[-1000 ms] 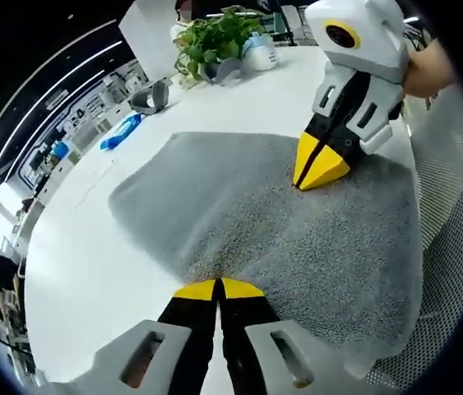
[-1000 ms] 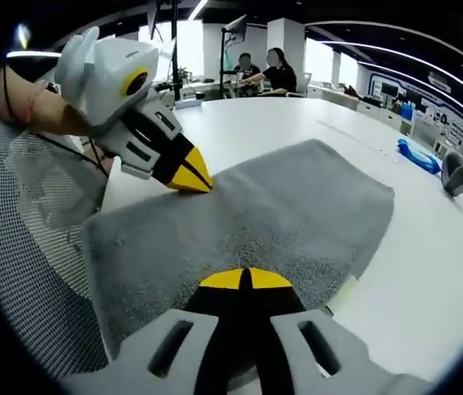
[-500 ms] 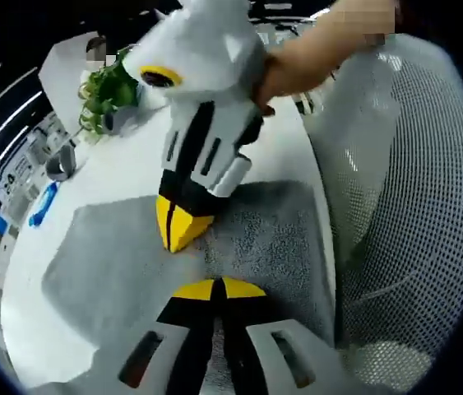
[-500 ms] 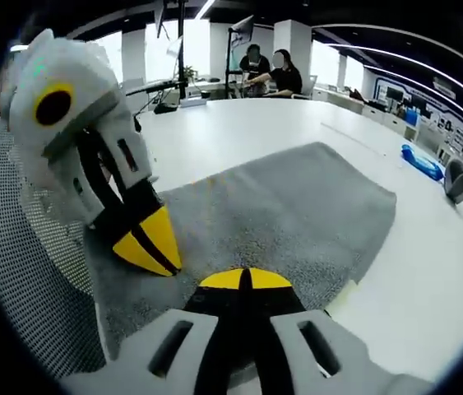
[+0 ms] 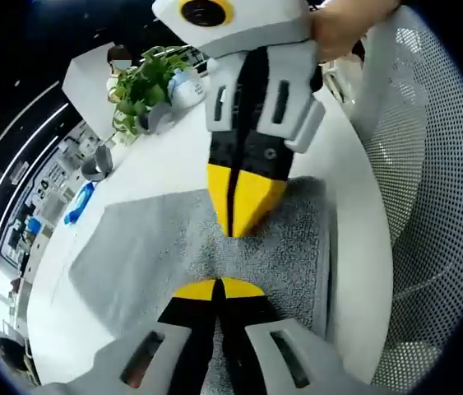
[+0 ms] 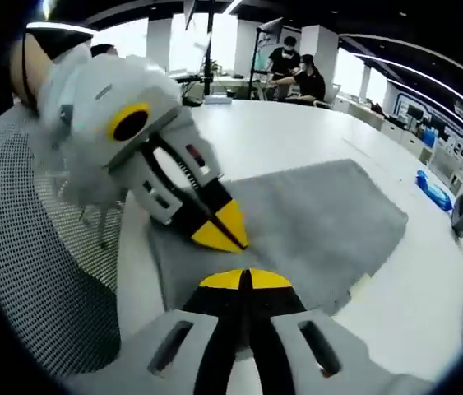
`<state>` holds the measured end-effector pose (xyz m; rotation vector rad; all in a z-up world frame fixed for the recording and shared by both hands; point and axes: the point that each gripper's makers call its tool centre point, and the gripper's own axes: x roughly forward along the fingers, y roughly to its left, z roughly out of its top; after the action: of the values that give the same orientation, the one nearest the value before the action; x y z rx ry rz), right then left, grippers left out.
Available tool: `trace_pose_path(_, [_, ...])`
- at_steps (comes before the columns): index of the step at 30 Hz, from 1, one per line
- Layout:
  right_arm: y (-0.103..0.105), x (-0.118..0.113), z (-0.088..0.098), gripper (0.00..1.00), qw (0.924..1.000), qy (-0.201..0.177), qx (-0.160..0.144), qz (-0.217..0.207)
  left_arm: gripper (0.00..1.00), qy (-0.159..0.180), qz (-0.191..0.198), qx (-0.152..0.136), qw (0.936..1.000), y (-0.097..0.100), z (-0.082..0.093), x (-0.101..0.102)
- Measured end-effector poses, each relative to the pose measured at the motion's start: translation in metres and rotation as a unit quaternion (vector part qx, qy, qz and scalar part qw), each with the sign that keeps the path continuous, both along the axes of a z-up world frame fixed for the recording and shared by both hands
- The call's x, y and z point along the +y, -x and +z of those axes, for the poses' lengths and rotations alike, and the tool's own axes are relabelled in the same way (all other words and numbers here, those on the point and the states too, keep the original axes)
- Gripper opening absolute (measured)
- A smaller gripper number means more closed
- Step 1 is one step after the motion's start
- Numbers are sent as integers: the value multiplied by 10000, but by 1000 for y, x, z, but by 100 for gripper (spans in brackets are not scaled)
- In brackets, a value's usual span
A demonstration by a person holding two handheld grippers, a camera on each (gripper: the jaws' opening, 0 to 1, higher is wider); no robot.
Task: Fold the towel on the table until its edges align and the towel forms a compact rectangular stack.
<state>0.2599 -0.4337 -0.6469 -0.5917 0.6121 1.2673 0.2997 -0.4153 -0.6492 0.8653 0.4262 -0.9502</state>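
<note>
On the towel (image 5: 149, 255), both grippers (image 5: 217, 289) (image 6: 243, 280) closed, seemingly pinching its edge.

Spread flat on the white round-edged worktop (image 5: 173, 140): grey terry towel (image 5: 149, 247), near the worktop's edge. Meeting over its near end: left hand-held gripper (image 5: 216, 290) and right hand-held gripper (image 5: 242, 202), tips close together. Beyond the towel: green leafy potted plant (image 5: 145, 82), blue plastic-wrapped packet (image 5: 77, 203). Beside the worktop: white mesh chair (image 5: 428, 181).
</note>
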Motion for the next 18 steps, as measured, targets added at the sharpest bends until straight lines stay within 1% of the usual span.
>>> trace_pose_path(1, [4, 0, -2, 5, 9999, 57, 44, 75, 1, -3, 25, -15, 10000, -1, 0, 2])
trace_pose_path(2, [12, -1, -7, 6, 9994, 182, -44, 295, 1, 15, 47, -9, 10000, -2, 0, 2])
trace_pose_path(3, [12, 1, -6, 5, 9984, 215, -267, 459, 1, 82, 65, 31, 9999, -2, 0, 3])
trace_pose_path(4, [8, 2, -1, 4, 9960, 301, -575, 611, 1, 108, 87, 39, 9999, -3, 0, 3])
trace_pose_path(6, [12, 4, 1, 4, 9981, 280, -286, 474, 1, 185, 267, 71, 9994, -7, 0, 6])
trace_pose_path(7, [15, 5, 3, 4, 9985, 199, -191, 463, 1, 333, 485, 171, 9981, -10, 0, 9])
trace_pose_path(9, [16, 5, 3, 7, 9983, 195, -254, 491, 1, 535, 689, 316, 9957, -13, 0, 12])
trace_pose_path(10, [16, 2, -1, 9, 9971, 326, -348, 586, 1, 679, 742, 427, 9940, -13, 1, 12])
trace_pose_path(11, [17, 2, -4, 10, 9968, 365, -329, 626, 1, 716, 754, 465, 9935, -13, 1, 11])
trace_pose_path(13, [17, 2, -3, 10, 9975, 288, -274, 589, 1, 696, 757, 477, 9936, -14, 1, 12])
trace_pose_path(15, [21, 1, -3, 15, 9973, 322, -161, 634, 1, 696, 767, 473, 9935, -13, 1, 12])
trace_pose_path(16, [26, 0, -5, 20, 9964, 395, -120, 734, 1, 697, 764, 470, 9935, -13, 0, 12])
trace_pose_path(17, [30, 0, -8, 23, 9952, 434, -151, 870, 1, 703, 767, 476, 9934, -13, 1, 12])
trace_pose_path(18, [27, -1, -10, 23, 9915, 603, -448, 1065, 1, 709, 768, 482, 9934, -13, 1, 12])
